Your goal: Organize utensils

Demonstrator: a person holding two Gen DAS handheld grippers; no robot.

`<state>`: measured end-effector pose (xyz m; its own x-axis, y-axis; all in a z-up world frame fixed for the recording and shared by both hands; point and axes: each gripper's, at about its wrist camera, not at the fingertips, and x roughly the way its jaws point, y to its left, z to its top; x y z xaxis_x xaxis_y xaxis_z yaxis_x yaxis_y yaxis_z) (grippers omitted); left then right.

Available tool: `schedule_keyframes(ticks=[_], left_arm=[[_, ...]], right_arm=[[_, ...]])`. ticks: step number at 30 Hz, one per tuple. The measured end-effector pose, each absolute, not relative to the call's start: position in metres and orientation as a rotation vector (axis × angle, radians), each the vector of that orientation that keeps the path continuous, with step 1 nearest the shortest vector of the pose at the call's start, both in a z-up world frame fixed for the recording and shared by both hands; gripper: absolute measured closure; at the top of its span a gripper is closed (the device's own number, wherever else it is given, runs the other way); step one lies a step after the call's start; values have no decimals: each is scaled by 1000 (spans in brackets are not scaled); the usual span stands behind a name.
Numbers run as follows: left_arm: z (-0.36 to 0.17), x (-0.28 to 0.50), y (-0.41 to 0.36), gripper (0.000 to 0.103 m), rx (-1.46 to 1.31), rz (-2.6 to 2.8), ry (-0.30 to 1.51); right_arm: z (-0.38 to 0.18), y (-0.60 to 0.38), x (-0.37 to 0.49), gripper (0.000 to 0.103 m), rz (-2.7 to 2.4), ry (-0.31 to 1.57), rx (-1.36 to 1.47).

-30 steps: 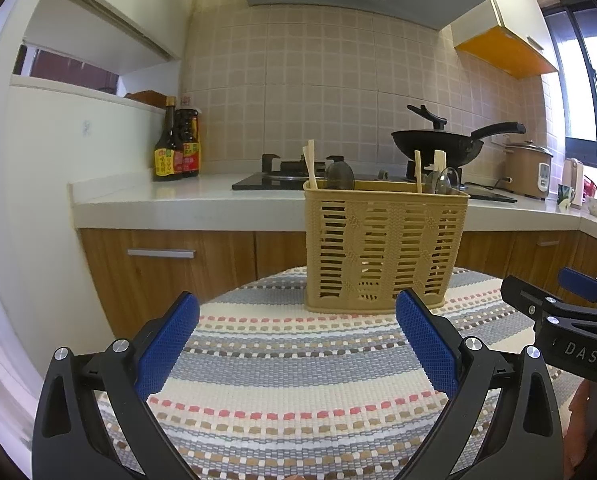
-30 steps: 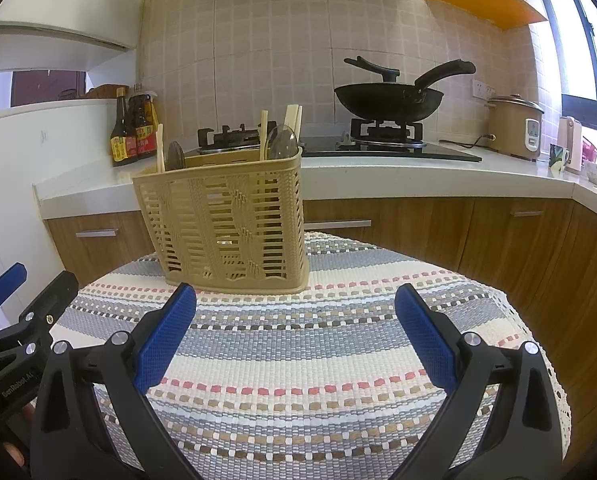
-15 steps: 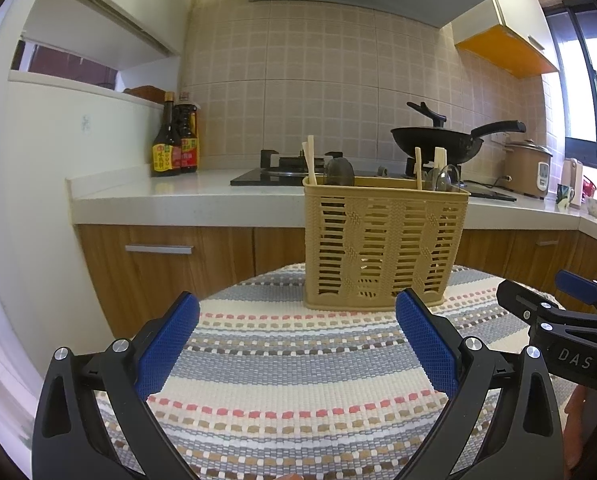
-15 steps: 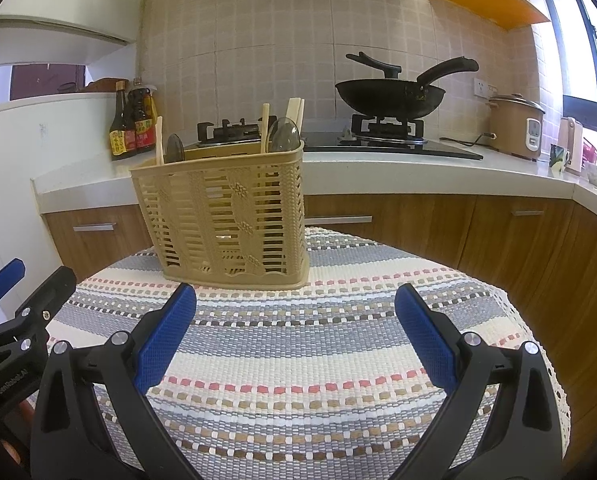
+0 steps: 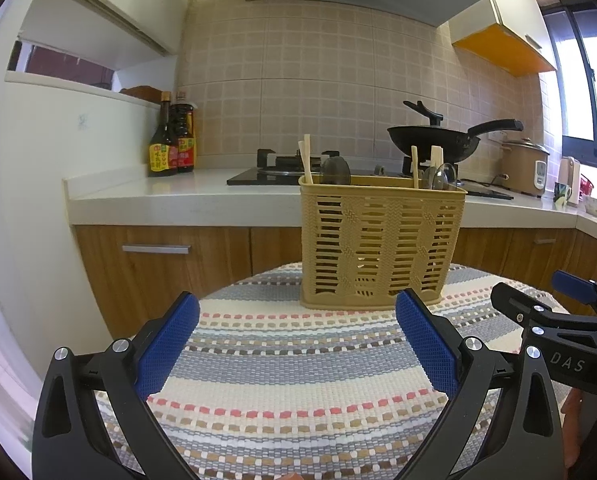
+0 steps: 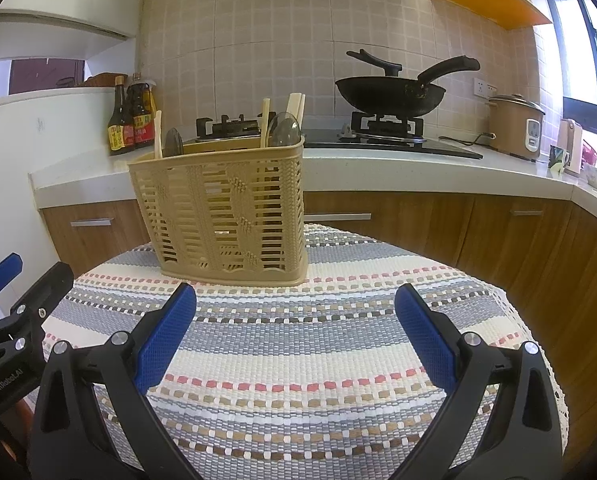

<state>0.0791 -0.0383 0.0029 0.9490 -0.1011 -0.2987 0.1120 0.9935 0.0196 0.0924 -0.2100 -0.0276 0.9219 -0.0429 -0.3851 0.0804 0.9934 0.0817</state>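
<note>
A tan slotted utensil basket (image 5: 380,240) stands upright at the far side of a round table with a striped woven cloth (image 5: 298,380); it also shows in the right wrist view (image 6: 226,216). Wooden chopsticks (image 5: 307,158) and metal spoons (image 5: 335,170) stick up out of it. My left gripper (image 5: 296,344) is open and empty, low over the cloth in front of the basket. My right gripper (image 6: 294,340) is open and empty, to the right of the left one. Each gripper shows at the edge of the other's view.
Behind the table runs a white kitchen counter (image 5: 170,200) with wooden cabinets, sauce bottles (image 5: 172,144), a gas hob with a black wok (image 6: 394,92) and a rice cooker (image 6: 516,126). The table edge drops off at the right (image 6: 538,340).
Both grippers have sunk and drawn back slightly, so the basket sits higher in both views. Both stay open and empty. The basket has not moved.
</note>
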Motion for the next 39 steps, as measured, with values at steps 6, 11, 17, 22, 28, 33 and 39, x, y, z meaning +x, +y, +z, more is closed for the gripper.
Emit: schedule_keyframes(ticks=[6, 11, 17, 22, 28, 33, 39], left_arm=[[3, 78, -40, 8, 38, -101, 304], [4, 77, -39, 8, 37, -97, 295], [4, 77, -38, 8, 36, -94, 296], [4, 77, -36, 8, 31, -86, 294], [4, 77, -34, 8, 27, -84, 297], [4, 78, -33, 8, 21, -80, 301], [5, 76, -28, 7, 1, -75, 292]], right_arm=[[-28, -208, 91, 8, -66, 391, 83], [-28, -207, 90, 8, -69, 391, 80], [-28, -208, 90, 8, -70, 393, 84], [-28, -207, 89, 8, -70, 392, 79], [-28, -206, 90, 8, -69, 393, 75], [-28, -206, 90, 8, -68, 393, 76], [-28, -207, 90, 8, -70, 393, 80]])
